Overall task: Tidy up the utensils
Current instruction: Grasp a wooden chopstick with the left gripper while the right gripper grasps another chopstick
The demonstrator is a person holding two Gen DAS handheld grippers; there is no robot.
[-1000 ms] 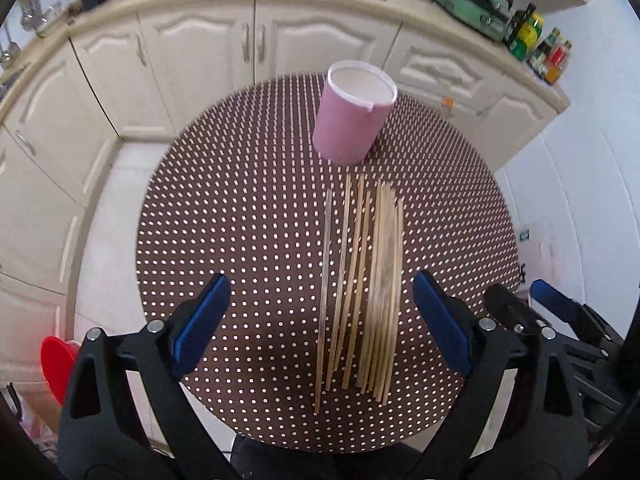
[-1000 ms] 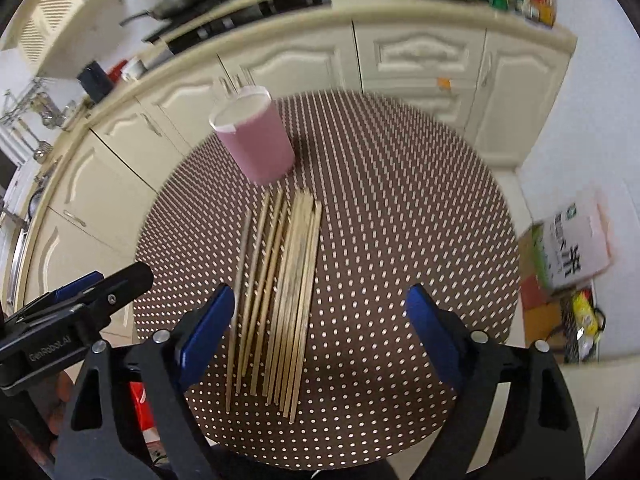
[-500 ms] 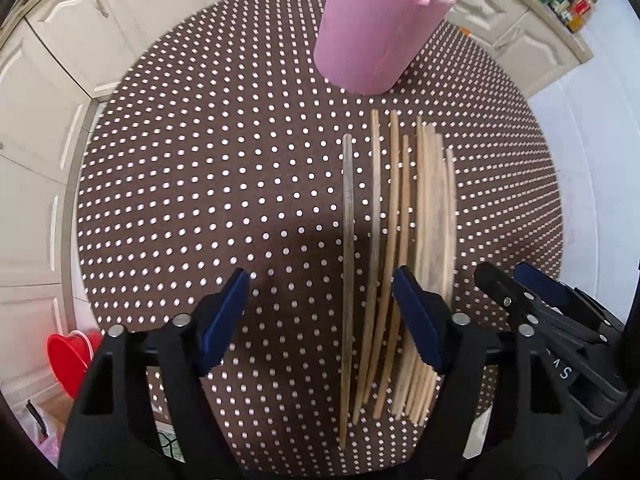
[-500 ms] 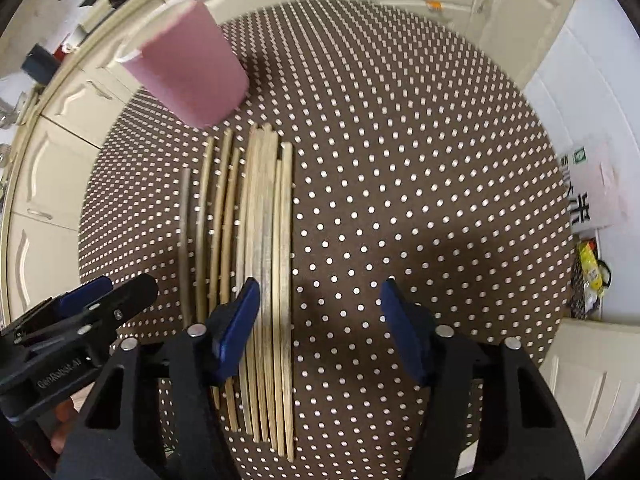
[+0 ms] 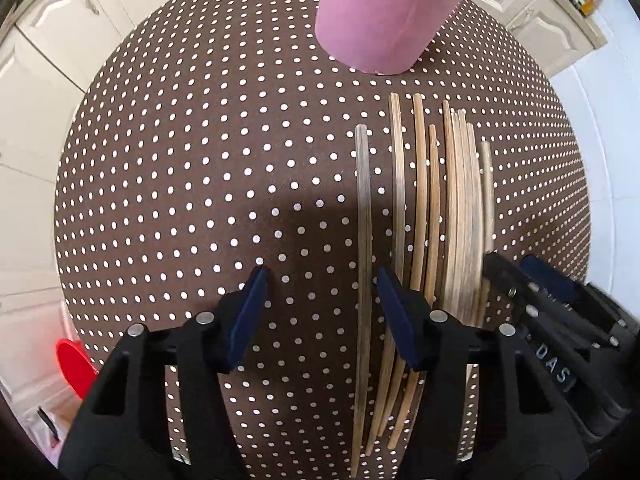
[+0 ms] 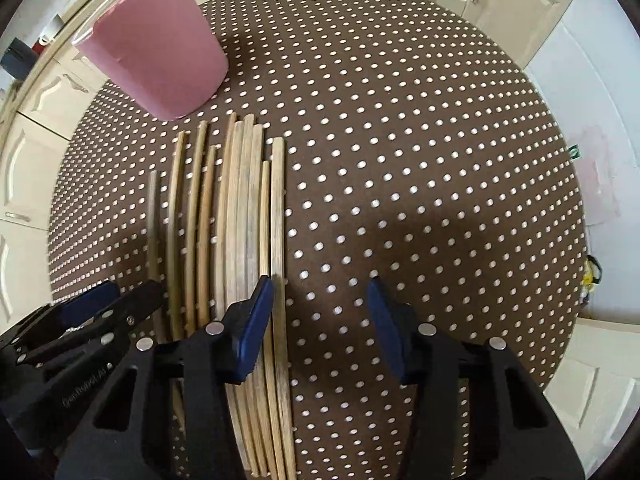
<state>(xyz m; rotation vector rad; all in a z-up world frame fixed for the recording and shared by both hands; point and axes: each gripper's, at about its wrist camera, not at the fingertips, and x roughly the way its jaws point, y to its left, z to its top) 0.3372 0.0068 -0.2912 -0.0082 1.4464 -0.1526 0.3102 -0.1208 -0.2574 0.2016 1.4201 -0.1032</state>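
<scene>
Both wrist cameras look steeply down, close over the dotted table [image 5: 168,184]; both views share the chopsticks [image 5: 460,216] and pink cup [image 6: 160,52].

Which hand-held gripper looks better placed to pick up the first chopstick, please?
Probably left. The left hand-held gripper has just been closing around the lone dark chopstick, set apart. The right hand-held gripper straddles the edge stick, tight against its neighbours.

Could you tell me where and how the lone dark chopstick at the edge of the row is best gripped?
Grip the dark chopstick around its mid-length, from straight above, jaws across its width. It lies flat on the dotted tablecloth, apart from its neighbours, so fingers probably fit either side. The left gripper, jaws just closing, already straddles it without pressing.
</scene>
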